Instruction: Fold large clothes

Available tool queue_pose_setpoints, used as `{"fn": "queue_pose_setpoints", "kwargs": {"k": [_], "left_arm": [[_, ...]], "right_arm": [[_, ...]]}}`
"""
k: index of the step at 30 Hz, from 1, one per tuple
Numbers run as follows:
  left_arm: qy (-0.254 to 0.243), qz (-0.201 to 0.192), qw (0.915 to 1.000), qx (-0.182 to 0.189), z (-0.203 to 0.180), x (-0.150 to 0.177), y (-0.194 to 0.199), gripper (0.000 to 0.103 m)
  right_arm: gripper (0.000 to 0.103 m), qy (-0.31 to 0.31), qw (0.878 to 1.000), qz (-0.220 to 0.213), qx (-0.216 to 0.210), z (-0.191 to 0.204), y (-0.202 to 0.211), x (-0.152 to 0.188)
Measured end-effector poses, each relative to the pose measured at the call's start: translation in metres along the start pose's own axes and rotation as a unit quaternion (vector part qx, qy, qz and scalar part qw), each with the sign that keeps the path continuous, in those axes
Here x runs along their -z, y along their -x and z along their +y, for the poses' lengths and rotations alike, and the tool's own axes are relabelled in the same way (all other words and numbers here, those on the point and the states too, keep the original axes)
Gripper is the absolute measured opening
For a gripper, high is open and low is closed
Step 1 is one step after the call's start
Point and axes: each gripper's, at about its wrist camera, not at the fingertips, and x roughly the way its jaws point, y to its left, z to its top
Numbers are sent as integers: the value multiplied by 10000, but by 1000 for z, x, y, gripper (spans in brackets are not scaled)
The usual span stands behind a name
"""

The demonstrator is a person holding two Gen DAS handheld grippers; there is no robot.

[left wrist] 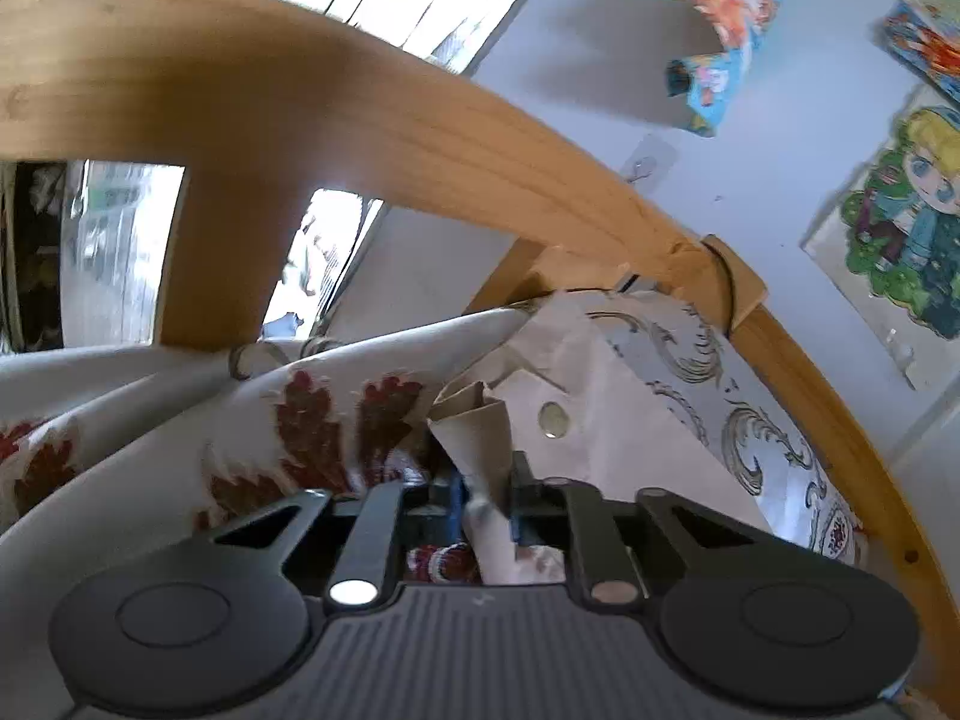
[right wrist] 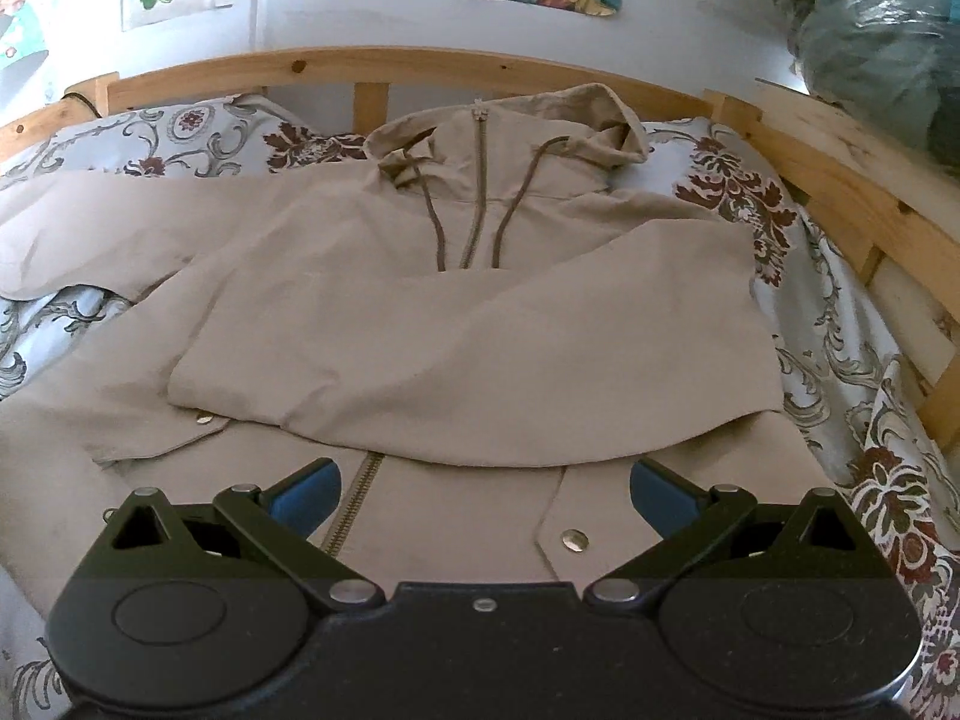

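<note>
A beige hooded jacket point(right wrist: 420, 324) lies face up on a bed, its hood point(right wrist: 540, 120) towards the headboard. One sleeve is folded across the chest; the other sleeve point(right wrist: 120, 222) stretches off to the left. My right gripper point(right wrist: 483, 495) hovers open over the jacket's lower front, beside the zipper point(right wrist: 354, 510), with nothing between its blue pads point(right wrist: 309, 492). In the left wrist view my left gripper point(left wrist: 486, 510) is shut on a bunched edge of beige jacket fabric point(left wrist: 480, 438) with a metal snap point(left wrist: 553, 420), close to the bed's corner.
A wooden bed frame point(right wrist: 420, 63) rims the mattress, and its rail point(left wrist: 300, 90) arches close over the left gripper. The floral bedspread point(right wrist: 840, 360) lies under the jacket. Cartoon posters point(left wrist: 900, 210) hang on the wall. A plastic-wrapped bundle point(right wrist: 888, 42) sits at the far right.
</note>
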Motion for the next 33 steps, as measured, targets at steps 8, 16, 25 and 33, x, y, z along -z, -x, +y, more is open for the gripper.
{"fn": "queue_pose_setpoints", "kwargs": {"k": [8, 16, 25, 33], "left_arm": [[-1191, -860, 9798, 1355, -56, 17, 69, 7], [-2474, -863, 8911, 3706, -159, 65, 160, 7], [-2912, 396, 8220, 4879, -253, 218, 222, 7], [-3080, 2343, 7953, 4666, -242, 314, 201, 31]], "right_arm": [[102, 15, 9999, -131, 106, 0, 4, -7], [102, -220, 9971, -521, 515, -20, 10, -17], [102, -1316, 9832, -740, 1026, -80, 21, -15], [102, -2050, 9606, -902, 1646, -128, 29, 3]]}}
